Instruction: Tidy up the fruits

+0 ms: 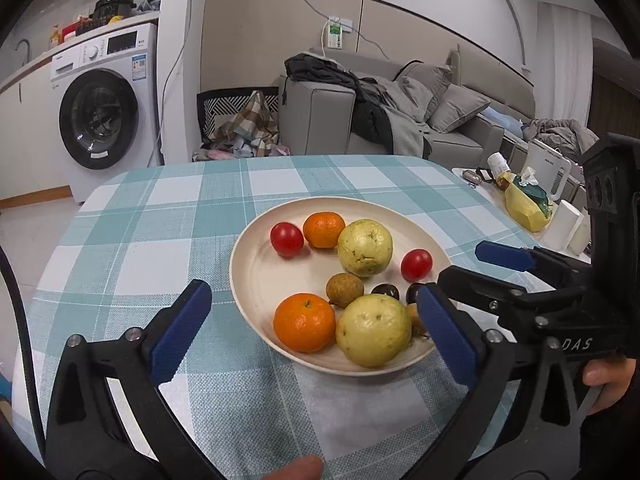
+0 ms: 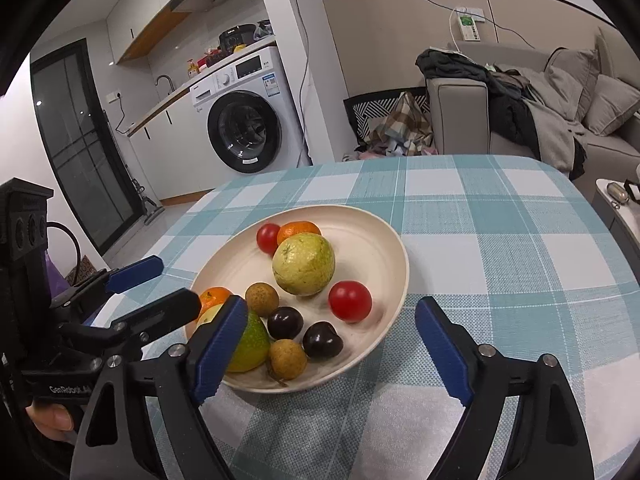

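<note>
A cream plate (image 1: 256,264) (image 2: 372,240) on the checked tablecloth holds two guavas (image 1: 365,247) (image 2: 304,264), two mandarins (image 1: 304,322) (image 2: 298,229), two red tomatoes (image 1: 287,239) (image 2: 350,301), brown longans (image 1: 344,289) (image 2: 262,298) and two dark cherries (image 1: 385,291) (image 2: 322,339). My left gripper (image 1: 316,332) is open and empty, its jaws low in front of the plate's near edge. My right gripper (image 2: 332,344) is open and empty, its jaws straddling the plate's near rim. Each gripper shows in the other's view, the right one (image 1: 460,264) and the left one (image 2: 160,284), both by the plate.
The table (image 1: 160,216) (image 2: 500,240) has a teal and white checked cloth. A side table at the right (image 1: 532,200) carries a kettle, a yellow bag and cups. A grey sofa (image 1: 400,104), a washing machine (image 1: 104,108) and a laundry basket stand behind.
</note>
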